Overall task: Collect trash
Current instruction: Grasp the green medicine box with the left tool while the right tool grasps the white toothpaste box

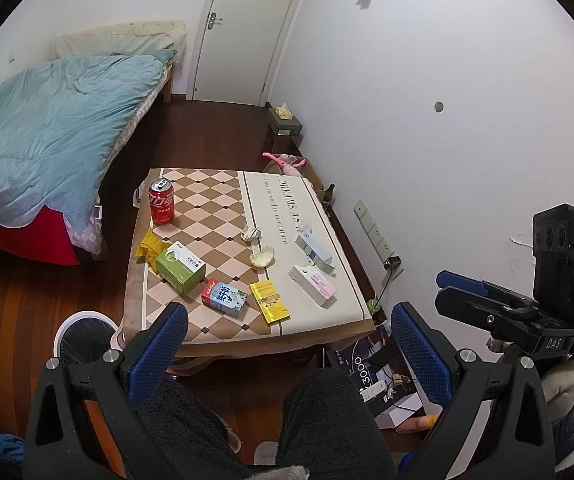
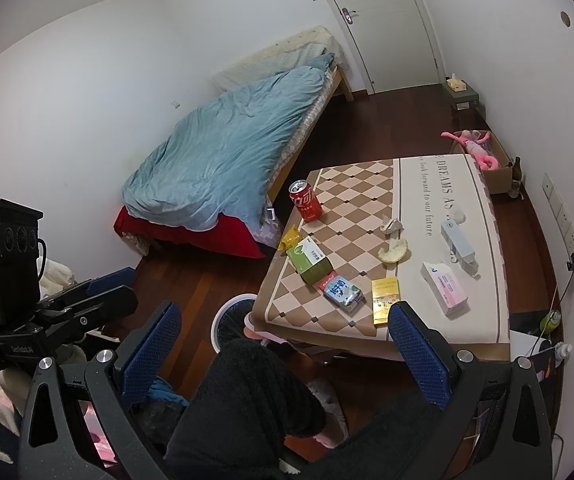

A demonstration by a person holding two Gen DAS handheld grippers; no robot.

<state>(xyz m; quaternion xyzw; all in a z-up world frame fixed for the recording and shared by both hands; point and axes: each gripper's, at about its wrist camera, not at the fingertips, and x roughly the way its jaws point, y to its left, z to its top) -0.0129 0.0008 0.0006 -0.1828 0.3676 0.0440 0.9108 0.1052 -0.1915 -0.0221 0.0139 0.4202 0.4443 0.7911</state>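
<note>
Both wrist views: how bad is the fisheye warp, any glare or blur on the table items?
Left wrist view: door frame bows strongly, dark vignette in the corners, red can and boxes sharp, no glare. Right wrist view: table edge curves, soft even lighting, yellow box shows a slight sheen, text on the cloth readable.
</note>
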